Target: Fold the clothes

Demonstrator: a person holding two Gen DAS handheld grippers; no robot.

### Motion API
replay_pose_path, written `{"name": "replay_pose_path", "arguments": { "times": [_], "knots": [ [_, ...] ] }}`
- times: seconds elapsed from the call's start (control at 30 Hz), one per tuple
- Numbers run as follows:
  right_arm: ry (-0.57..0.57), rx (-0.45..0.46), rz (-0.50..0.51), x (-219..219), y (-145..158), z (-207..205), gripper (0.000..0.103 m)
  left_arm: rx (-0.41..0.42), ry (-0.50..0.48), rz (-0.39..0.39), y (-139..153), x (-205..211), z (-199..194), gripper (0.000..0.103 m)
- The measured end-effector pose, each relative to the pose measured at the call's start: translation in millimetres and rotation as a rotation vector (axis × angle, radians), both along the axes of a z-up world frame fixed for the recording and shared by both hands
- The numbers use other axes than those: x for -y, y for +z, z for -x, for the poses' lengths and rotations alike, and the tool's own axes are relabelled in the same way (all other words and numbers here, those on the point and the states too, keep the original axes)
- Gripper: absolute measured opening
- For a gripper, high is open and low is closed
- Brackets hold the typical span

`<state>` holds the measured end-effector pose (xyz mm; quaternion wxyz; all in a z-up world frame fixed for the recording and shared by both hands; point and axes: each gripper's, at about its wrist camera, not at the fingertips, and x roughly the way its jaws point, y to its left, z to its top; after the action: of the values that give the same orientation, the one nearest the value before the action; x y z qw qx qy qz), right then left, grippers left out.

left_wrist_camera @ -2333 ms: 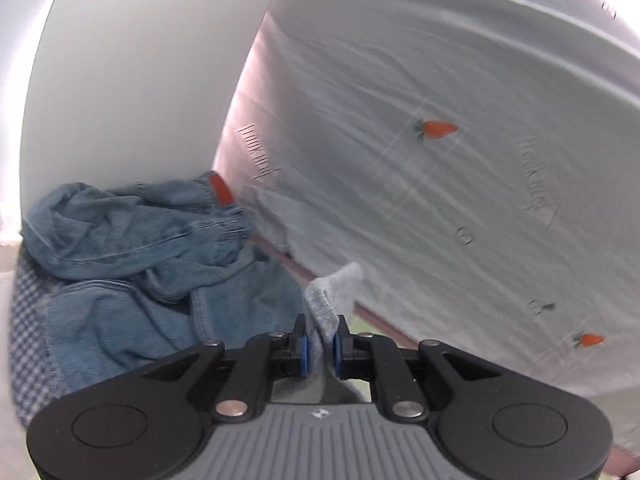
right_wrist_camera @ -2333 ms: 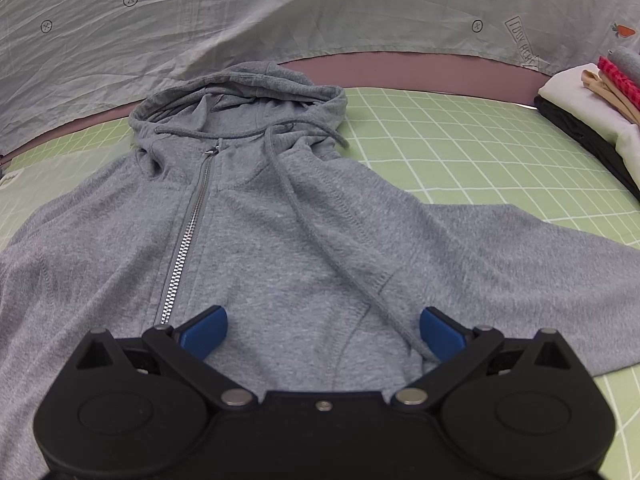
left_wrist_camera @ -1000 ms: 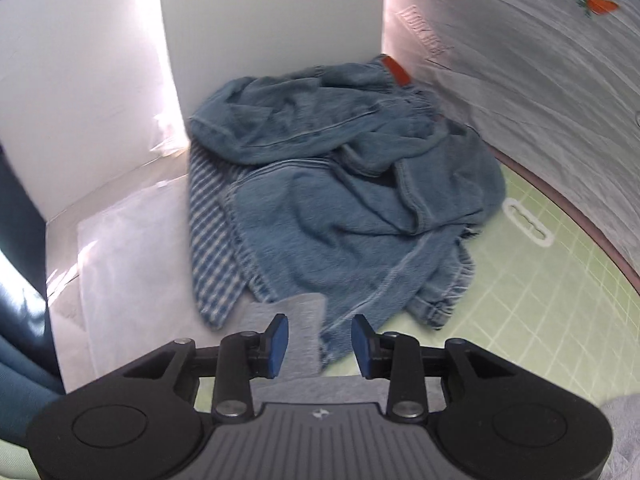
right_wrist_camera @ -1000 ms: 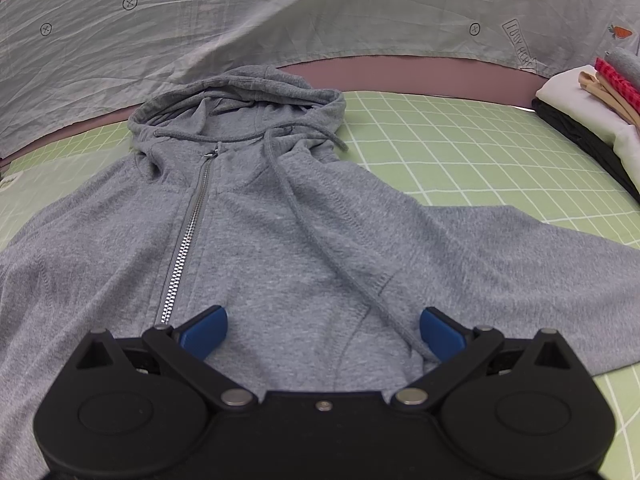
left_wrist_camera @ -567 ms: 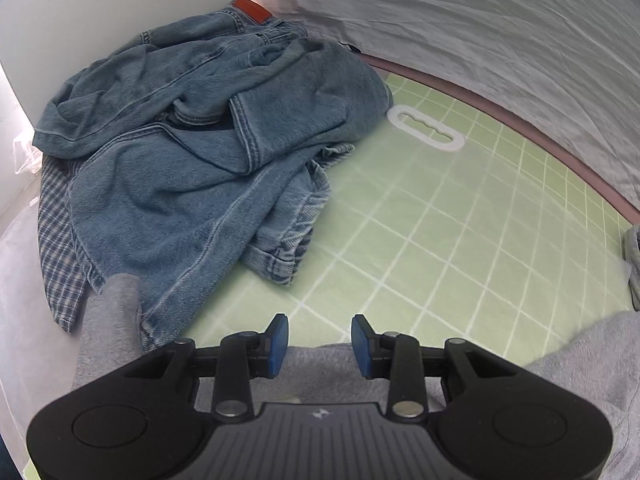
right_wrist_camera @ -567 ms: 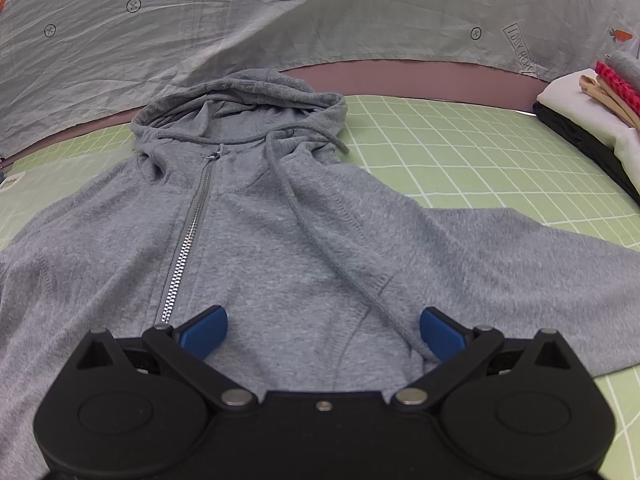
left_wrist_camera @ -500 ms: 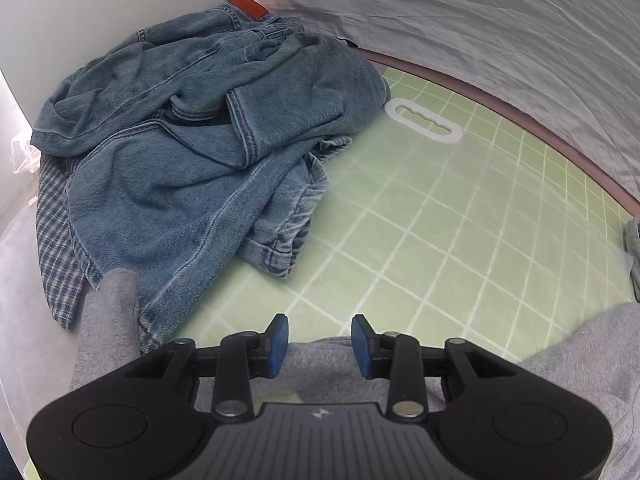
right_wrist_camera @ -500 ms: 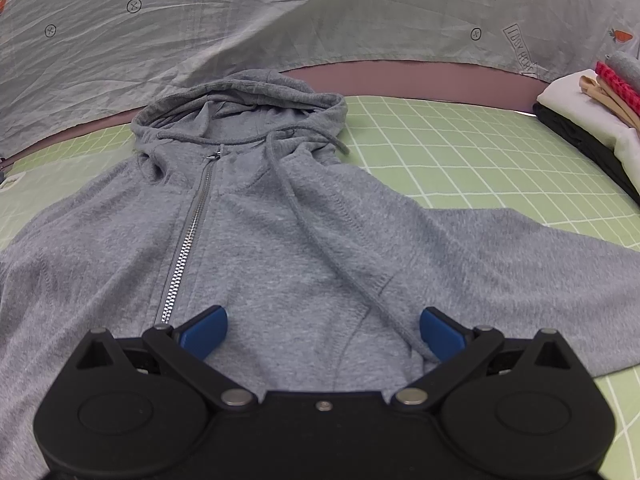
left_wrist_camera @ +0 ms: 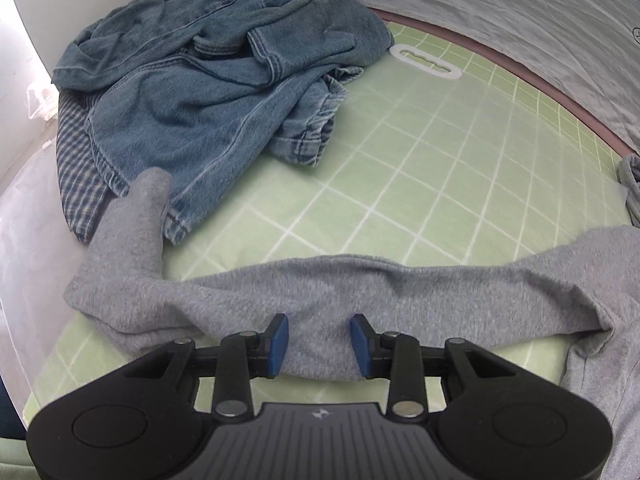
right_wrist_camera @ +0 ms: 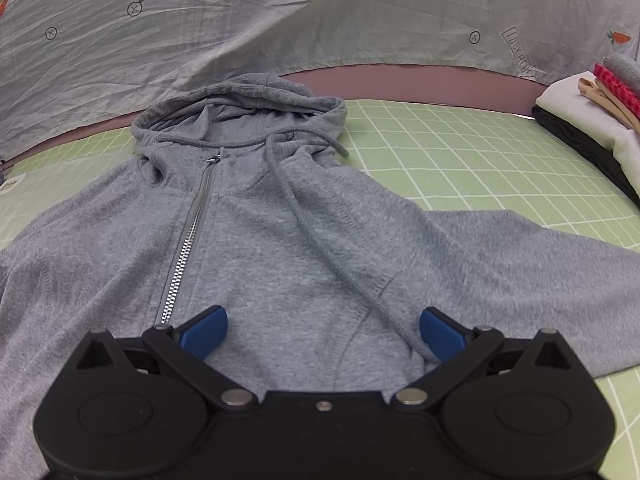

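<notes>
A grey zip hoodie [right_wrist_camera: 280, 248] lies face up on the green grid mat [right_wrist_camera: 480, 168], hood toward the back, zipper closed. My right gripper [right_wrist_camera: 322, 330] hovers wide open over its lower front, a drawstring running past the right finger. In the left wrist view the hoodie's left sleeve [left_wrist_camera: 320, 284] stretches flat across the mat, its cuff [left_wrist_camera: 140, 196] bent up against the denim pile. My left gripper [left_wrist_camera: 319, 340] is open just above the sleeve's near edge, fingers on either side of the cloth without pinching it.
A heap of blue denim [left_wrist_camera: 224, 64] over a checked shirt [left_wrist_camera: 74, 152] fills the mat's left corner, beside the white handle slot [left_wrist_camera: 426, 66]. Folded clothes [right_wrist_camera: 592, 120] are stacked at the right. A carrot-print sheet [right_wrist_camera: 280, 12] hangs behind the table.
The left gripper let go of the sleeve cuff it was shut on, opened, then pulled back and right along the sleeve. The sleeve now lies flat. The right gripper stayed still and open.
</notes>
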<state>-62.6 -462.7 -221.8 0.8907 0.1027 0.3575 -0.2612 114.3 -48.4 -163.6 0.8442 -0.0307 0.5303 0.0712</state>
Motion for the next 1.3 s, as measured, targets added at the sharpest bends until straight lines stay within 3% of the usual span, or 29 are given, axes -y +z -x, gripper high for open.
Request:
{"name": "replay_pose_path", "arguments": {
  "times": [0.27,0.5,0.63,0.83,0.97,1.1,1.3],
  "knots": [
    [0.001,0.004,0.001,0,0,1,0.103,-0.051,0.014,0.016,-9,0,15,0.039],
    [0.002,0.005,0.003,0,0,0,0.103,-0.033,-0.009,0.021,1,4,-2,0.042],
    [0.002,0.005,0.003,0,-1,0,0.103,-0.022,-0.021,0.023,7,7,-11,0.055],
    [0.002,0.007,0.003,0,-1,1,0.103,-0.007,-0.04,0.028,15,11,-25,0.057],
    [0.003,0.008,0.004,0,0,1,0.103,-0.045,-0.018,0.053,3,14,-31,0.057],
    [0.003,0.01,0.005,0,-1,1,0.103,-0.053,-0.034,0.051,-1,22,-31,0.066],
    [0.005,0.014,0.008,0,-1,2,0.103,-0.052,-0.051,0.091,-11,28,-28,0.066]
  ]
}}
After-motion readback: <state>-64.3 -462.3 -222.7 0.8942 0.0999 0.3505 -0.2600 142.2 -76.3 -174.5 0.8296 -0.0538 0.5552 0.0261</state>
